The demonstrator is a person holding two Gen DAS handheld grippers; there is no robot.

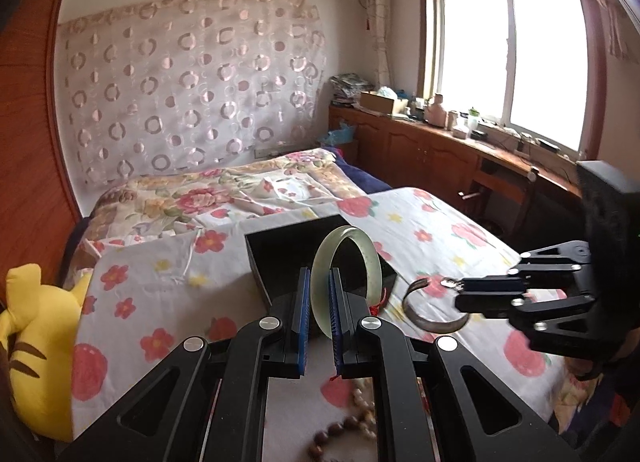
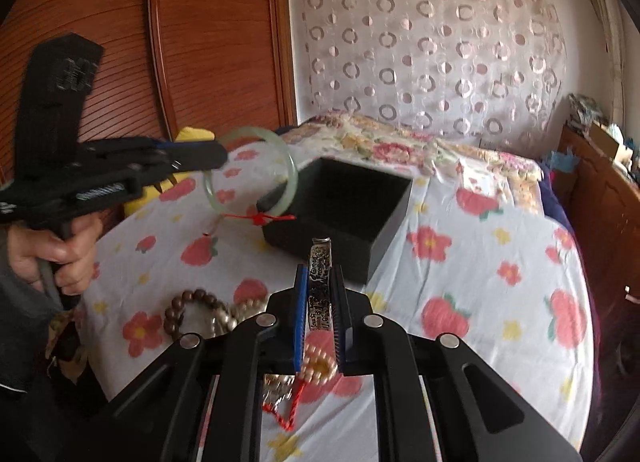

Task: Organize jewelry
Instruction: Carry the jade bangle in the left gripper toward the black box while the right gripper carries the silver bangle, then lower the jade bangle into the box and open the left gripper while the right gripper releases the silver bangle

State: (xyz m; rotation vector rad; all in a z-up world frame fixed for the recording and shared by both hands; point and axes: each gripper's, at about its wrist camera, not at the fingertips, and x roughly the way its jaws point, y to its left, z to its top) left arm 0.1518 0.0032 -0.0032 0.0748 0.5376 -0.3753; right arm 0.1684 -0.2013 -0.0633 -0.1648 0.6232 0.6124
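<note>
My left gripper (image 1: 320, 286) is shut on a pale green jade bangle (image 1: 366, 250) with a red cord, held upright in the air just before the open black box (image 1: 276, 234). The bangle (image 2: 256, 133) also shows in the right wrist view, left of the box (image 2: 384, 213). My right gripper (image 2: 322, 278) is shut on an engraved silver cuff bracelet (image 2: 318, 294), held above the bed short of the box. In the left wrist view the right gripper (image 1: 460, 294) and the cuff (image 1: 424, 320) show at the right.
Brown bead bracelets (image 2: 192, 302) and pearl beads (image 2: 316, 368) lie on the floral sheet (image 2: 480, 282) near me. A yellow plush toy (image 1: 36, 342) sits at the bed's left edge. A wooden wardrobe (image 2: 180, 41) stands left, a cabinet under the window (image 1: 440, 149) right.
</note>
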